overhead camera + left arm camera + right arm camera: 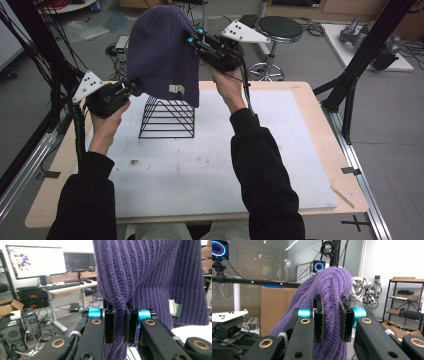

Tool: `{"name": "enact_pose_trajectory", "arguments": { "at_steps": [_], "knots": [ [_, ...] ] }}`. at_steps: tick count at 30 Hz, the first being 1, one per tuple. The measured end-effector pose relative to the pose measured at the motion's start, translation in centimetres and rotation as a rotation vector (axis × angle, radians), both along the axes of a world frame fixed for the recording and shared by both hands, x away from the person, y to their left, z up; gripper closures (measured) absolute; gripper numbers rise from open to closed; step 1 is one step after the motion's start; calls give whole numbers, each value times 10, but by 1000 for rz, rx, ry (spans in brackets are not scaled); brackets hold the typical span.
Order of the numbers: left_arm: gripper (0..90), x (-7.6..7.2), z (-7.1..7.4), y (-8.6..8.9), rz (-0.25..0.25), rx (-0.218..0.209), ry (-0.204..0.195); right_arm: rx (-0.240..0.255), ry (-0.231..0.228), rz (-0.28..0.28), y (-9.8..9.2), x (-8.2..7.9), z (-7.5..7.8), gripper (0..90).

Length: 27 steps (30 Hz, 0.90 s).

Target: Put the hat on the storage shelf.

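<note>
While hanging above the black wire rack (167, 117) at the table's far side, the purple ribbed knit beanie (162, 55) is standing upright, crown up, opening down; the left gripper (134, 86) is pinching its lower left edge and the right gripper (192, 41) is clamping its upper right side.

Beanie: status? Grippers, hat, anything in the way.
Left gripper shut on beanie's lower edge; right gripper shut on its upper side. Beanie held aloft above the wire rack. Rack directly beneath; nothing else close.
</note>
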<state>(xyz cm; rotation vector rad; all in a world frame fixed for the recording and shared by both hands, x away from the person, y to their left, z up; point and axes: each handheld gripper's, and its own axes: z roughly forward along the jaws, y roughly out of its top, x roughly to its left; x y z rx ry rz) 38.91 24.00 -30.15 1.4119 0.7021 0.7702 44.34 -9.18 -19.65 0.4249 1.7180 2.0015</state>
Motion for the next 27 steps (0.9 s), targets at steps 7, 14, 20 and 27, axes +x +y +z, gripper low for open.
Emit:
{"name": "enact_pose_trajectory", "arguments": {
  "at_steps": [7,14,20,27],
  "knots": [
    [824,8,-8,1,21,10,15,-20,-1,3,7,5,-6,786],
    [821,13,-20,10,62,18,52,-55,25,-7,15,14,-15,782],
    [821,15,-35,15,78,28,76,-94,32,1,24,16,-24,782],
    [817,12,-55,16,80,32,90,-125,58,18,27,21,-37,780]
  ]
}}
